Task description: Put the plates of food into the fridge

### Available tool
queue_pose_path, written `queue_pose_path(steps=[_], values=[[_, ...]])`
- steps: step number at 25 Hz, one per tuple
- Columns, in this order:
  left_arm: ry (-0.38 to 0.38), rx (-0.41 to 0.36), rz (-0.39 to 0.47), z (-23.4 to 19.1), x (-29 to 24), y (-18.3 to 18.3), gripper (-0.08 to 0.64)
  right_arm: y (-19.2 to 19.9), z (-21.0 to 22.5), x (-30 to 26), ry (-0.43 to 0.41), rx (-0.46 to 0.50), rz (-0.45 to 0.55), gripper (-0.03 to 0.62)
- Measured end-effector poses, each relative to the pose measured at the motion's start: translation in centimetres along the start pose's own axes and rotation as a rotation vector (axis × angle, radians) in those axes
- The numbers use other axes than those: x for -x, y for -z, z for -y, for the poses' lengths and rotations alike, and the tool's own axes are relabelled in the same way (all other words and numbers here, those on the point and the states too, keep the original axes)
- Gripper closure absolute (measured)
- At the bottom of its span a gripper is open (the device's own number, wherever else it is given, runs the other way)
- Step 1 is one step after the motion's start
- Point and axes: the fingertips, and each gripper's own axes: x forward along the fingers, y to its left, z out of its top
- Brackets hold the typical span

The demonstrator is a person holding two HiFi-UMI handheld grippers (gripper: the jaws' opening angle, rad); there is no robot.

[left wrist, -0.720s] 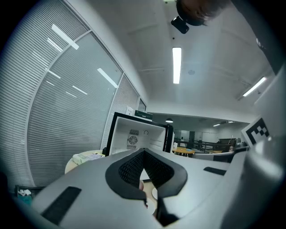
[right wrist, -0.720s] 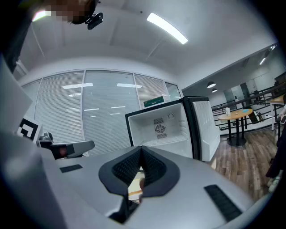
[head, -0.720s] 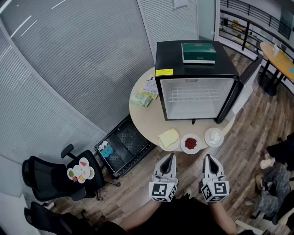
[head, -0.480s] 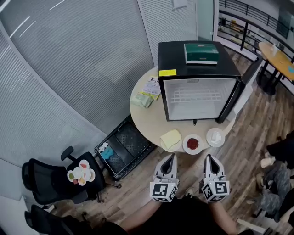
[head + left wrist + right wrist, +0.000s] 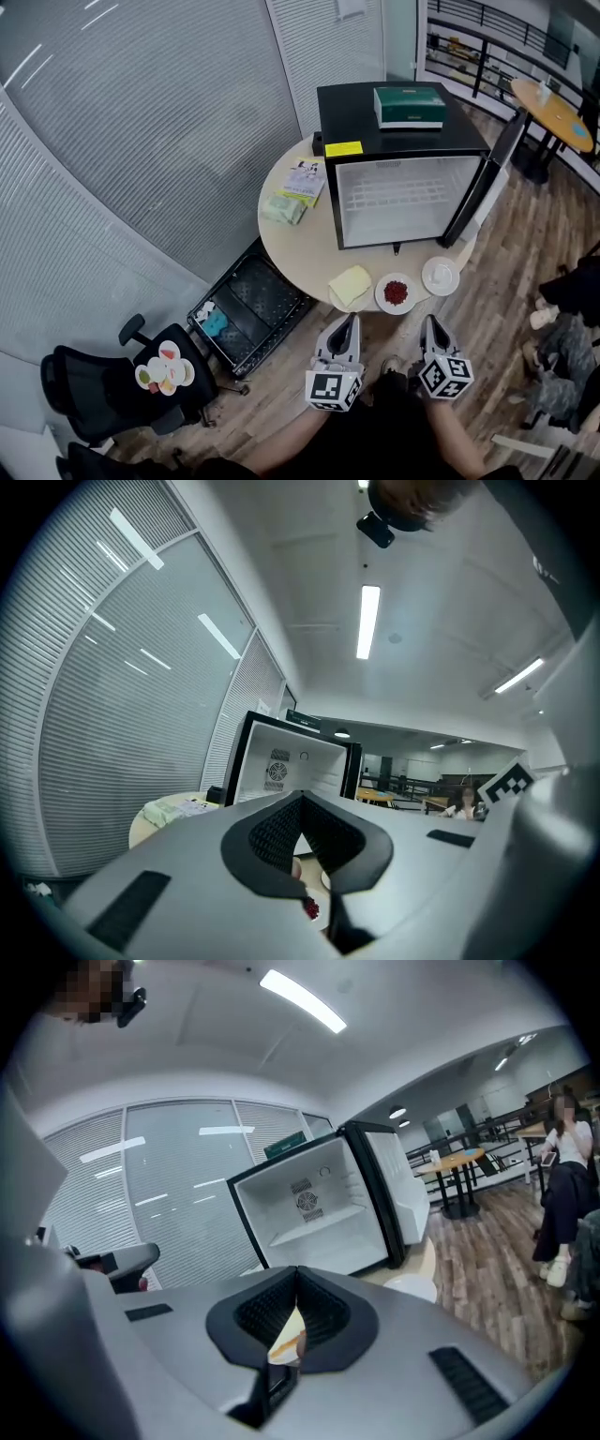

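Note:
Three plates sit along the near edge of the round table [image 5: 298, 246]: one with yellow food [image 5: 349, 284], one with red food [image 5: 396, 292] and a white one [image 5: 440, 276]. Behind them stands a black mini fridge [image 5: 403, 187] with its door [image 5: 487, 183] swung open to the right and its white shelves bare. My left gripper [image 5: 350, 322] hovers short of the yellow plate, shut and holding nothing. My right gripper [image 5: 428, 322] hangs between the red and white plates, also shut and holding nothing. The fridge [image 5: 281, 761] fills the left gripper view ahead. The right gripper view shows the fridge [image 5: 319, 1204] ahead too.
A green box [image 5: 408, 106] lies on the fridge top. Leaflets [image 5: 302, 178] and a green packet [image 5: 284, 208] lie on the table's left side. A black crate cart [image 5: 248, 305] and an office chair holding a plate [image 5: 164, 367] stand on the floor at left. A person's legs [image 5: 562, 300] are at right.
The head view has shifted a little, so the table and fridge sit slightly higher and further left. Both grippers stay shut near the table's front edge; the right one's marker cube has turned slightly.

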Motion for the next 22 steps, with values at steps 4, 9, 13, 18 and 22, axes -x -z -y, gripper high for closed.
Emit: queue_pose_path(steps=[4,9,13,18,22], values=[[0.007,0.018,-0.015,-0.7,-1.2,0.9,0.557,2.4,1.9,-1.6,0.040,-0.067,-0.052,0.586],[0.006,0.037,-0.028,-1.3,-3.8,2.5,0.557,6.2,5.1,-4.8,0.054,-0.245,-0.128,0.586],[-0.009,0.045,-0.067,-1.9,-6.2,4.2,0.557,9.7,7.9,-7.0,0.077,-0.405,-0.180,0.584],[-0.033,0.078,-0.100,-2.3,-8.8,6.1,0.557,14.5,10.0,-9.3,0.043,-0.598,-0.270,0.549],[-0.047,0.078,-0.121,-2.5,-10.5,7.3,0.557,17.7,11.5,-10.5,0.058,-0.665,-0.328,0.515]])
